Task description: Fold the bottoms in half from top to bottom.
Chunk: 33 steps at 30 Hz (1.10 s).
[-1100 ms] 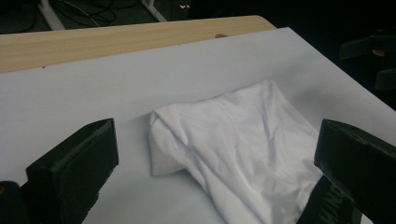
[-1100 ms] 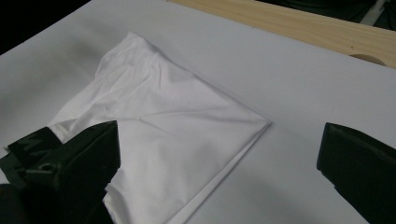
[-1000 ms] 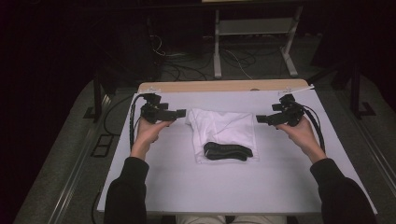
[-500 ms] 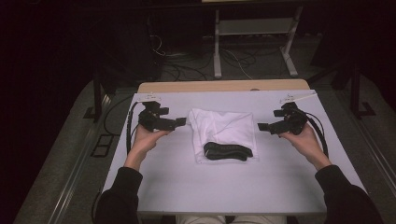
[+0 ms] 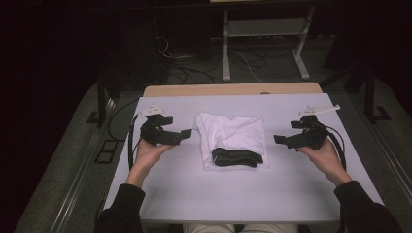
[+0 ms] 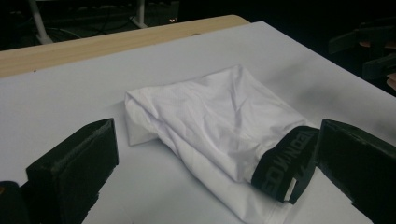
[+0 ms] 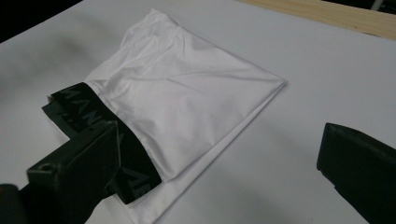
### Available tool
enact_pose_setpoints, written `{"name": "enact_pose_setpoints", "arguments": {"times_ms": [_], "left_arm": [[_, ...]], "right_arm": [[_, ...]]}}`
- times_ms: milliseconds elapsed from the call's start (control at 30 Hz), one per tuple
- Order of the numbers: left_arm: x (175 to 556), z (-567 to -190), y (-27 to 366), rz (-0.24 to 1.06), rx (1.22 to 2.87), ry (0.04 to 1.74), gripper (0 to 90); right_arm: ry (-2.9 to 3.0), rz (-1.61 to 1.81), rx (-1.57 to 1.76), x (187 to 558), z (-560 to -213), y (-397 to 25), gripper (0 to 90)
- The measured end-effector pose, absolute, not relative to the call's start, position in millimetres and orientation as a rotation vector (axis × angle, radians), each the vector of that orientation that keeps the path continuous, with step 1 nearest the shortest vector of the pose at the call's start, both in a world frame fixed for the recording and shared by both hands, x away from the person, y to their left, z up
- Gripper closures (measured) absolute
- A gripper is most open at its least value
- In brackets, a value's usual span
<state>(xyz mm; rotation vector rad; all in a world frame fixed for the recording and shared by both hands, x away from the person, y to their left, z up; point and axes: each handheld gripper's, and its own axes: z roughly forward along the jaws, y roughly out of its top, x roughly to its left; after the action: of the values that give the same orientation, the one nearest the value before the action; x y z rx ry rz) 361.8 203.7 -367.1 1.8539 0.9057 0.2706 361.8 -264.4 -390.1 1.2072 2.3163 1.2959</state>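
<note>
Underwear (image 5: 232,135), white and folded into a flat packet, lies in the middle of the desk (image 5: 233,194), with its black waistband (image 5: 237,157) at the edge nearest the person. The waistband carries grey lettering, which I cannot read in full. The cloth rests flat on the desk's pale sheet, a little creased on top, and neither claw touches it.

In the high view the left claw (image 5: 186,135) is held in the person's left hand (image 5: 148,153), off to the left of the underwear, its tips pointing at the folded cloth and stopping just short of it. The right claw (image 5: 278,140) sits in the right hand (image 5: 324,155), farther out on the other side and clearly apart from the cloth, also pointing inward.

In the left gripper view the left claw (image 6: 215,163) has its jaws spread wide with nothing between them but the underwear (image 6: 219,121) lying beyond on the desk; the waistband (image 6: 285,163) appears just beside the right-hand jaw. In the right gripper view the right claw (image 7: 219,163) is likewise released, jaws far apart, the underwear (image 7: 187,93) beyond them and the waistband (image 7: 88,121) partly hidden behind the left-hand jaw.

A bare wooden strip (image 5: 233,90) of the desk runs along the far edge.
</note>
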Motion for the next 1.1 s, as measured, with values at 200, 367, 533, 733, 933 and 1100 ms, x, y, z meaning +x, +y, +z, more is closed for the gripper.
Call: {"name": "enact_pose_setpoints", "arguments": {"times_ms": [200,367,533,733,933,1100], "left_arm": [[351.7,-372.3,206.9,0.271,1.835,0.900,0.0],[344.8,-376.3,210.5,0.284,1.820,0.897,0.0],[337.0,-380.8,216.4,0.301,1.799,0.904,0.0],[325.5,-387.0,221.7,0.323,1.790,0.904,0.0],[313.5,-397.8,226.9,0.339,1.776,0.909,0.0],[303.3,-407.9,229.4,0.355,1.763,0.913,0.0]], "right_arm": [[2.303,1.322,1.194,348.9,-390.9,-267.4,0.0],[2.303,1.329,1.187,343.3,-395.5,-268.6,0.0],[2.300,1.343,1.193,336.0,-402.5,-271.5,0.0],[2.299,1.341,1.192,324.7,-408.6,-273.6,0.0],[2.303,1.330,1.202,312.9,-417.5,-275.8,0.0],[2.303,1.313,1.206,304.1,-425.1,-277.6,0.0]]}}
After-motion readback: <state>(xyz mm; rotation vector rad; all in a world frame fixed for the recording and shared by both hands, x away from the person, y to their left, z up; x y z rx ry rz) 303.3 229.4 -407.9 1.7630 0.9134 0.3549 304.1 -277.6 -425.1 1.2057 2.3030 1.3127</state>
